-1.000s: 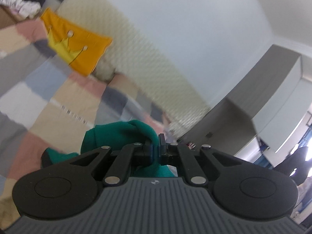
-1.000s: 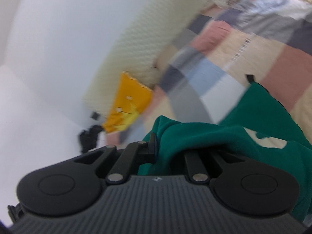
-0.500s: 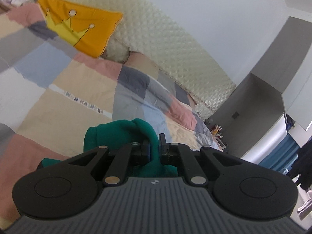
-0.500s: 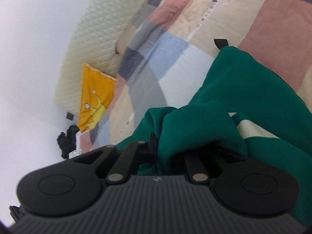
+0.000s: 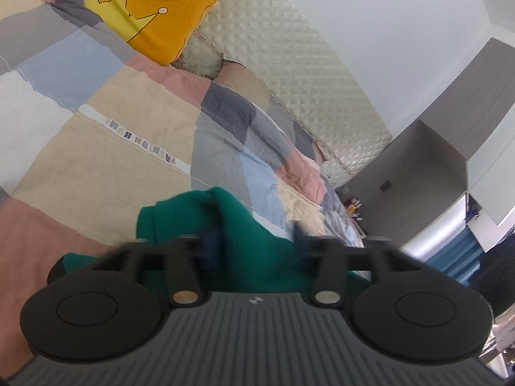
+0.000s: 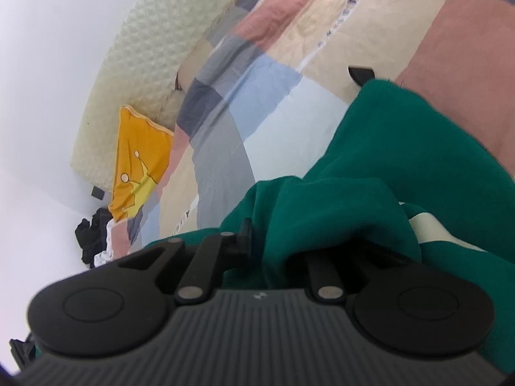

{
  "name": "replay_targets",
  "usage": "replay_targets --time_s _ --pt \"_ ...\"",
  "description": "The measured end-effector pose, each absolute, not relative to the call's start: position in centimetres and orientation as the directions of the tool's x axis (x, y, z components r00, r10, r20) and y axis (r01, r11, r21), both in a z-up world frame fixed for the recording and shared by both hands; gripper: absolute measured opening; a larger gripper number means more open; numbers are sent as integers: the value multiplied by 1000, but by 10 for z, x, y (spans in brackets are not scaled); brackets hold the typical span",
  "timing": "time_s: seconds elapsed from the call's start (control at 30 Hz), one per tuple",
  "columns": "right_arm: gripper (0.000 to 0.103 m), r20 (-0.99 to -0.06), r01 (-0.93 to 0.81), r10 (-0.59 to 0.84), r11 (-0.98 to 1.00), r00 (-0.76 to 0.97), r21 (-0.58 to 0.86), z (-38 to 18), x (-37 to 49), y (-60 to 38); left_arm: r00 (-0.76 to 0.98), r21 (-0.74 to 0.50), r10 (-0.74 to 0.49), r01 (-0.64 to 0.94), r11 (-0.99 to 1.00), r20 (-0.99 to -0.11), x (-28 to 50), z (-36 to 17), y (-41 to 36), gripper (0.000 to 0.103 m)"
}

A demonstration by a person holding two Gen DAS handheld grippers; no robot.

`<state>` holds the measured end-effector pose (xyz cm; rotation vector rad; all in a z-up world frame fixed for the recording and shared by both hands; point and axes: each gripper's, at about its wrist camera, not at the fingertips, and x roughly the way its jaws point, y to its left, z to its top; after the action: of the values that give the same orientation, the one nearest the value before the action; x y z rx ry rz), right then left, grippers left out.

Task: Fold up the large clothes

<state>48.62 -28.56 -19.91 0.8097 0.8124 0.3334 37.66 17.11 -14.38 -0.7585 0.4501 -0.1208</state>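
A green sweatshirt (image 5: 238,222) lies bunched on the patchwork quilt (image 5: 112,148) right in front of both grippers. My left gripper (image 5: 254,241) is low over it, its jaws opening: the blurred fingers stand well apart with a hump of green cloth between them, untouched. In the right wrist view the sweatshirt (image 6: 386,148), with a cream print (image 6: 431,228), drapes over my right gripper (image 6: 267,241) and hides its right finger. Those jaws are opening too; the left finger (image 6: 246,234) stands just off the fold. A black loop (image 6: 360,75) sticks out at the garment's far edge.
A yellow crown pillow (image 5: 145,13) leans on the quilted cream headboard (image 5: 273,48) at the bed's far end. A grey wardrobe (image 5: 418,167) stands beyond the bed. Dark clothes (image 6: 90,238) lie piled by the pillow (image 6: 138,160). Quilt (image 6: 273,106) stretches bare ahead.
Both grippers came down toward the bed with the sweatshirt. The left jaws, pinched on green cloth before, have sprung apart. The right left-hand finger has eased slightly off the fold.
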Motion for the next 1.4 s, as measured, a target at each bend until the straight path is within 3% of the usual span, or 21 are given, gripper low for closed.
replay_targets --time_s 0.1,0.17,0.23,0.33,0.77,1.03,1.2,1.33,1.4 --pt "34 -518 10 544 683 660 730 -189 478 -285 915 -655 -220 -62 753 -339 344 -126 164 73" --pt "52 -522 -22 544 706 657 708 -181 471 -284 918 -651 -211 -65 757 -337 329 -119 160 74" --pt "59 -516 -54 549 717 657 695 -173 462 -284 921 -652 -211 -58 756 -326 313 -112 154 74" --pt "77 -507 -76 538 732 674 677 -160 444 -285 924 -611 -186 -62 789 -334 289 -98 141 74" --pt "77 -464 -272 556 793 689 546 -106 354 -278 921 -466 -130 -61 883 -368 210 -72 93 74" --pt "77 -478 -419 593 802 648 426 -101 316 -241 873 -426 -136 -89 900 -469 209 -98 73 74" --pt "75 -545 -553 596 790 590 264 -118 307 -198 854 -450 -160 -95 888 -495 224 -117 74 74" --pt "74 -664 -605 480 795 574 51 -149 308 -166 841 -475 -174 -109 873 -512 236 -129 79 74" --pt "67 -680 -612 422 789 599 -50 -160 309 -156 837 -497 -184 -116 860 -515 240 -133 83 74"
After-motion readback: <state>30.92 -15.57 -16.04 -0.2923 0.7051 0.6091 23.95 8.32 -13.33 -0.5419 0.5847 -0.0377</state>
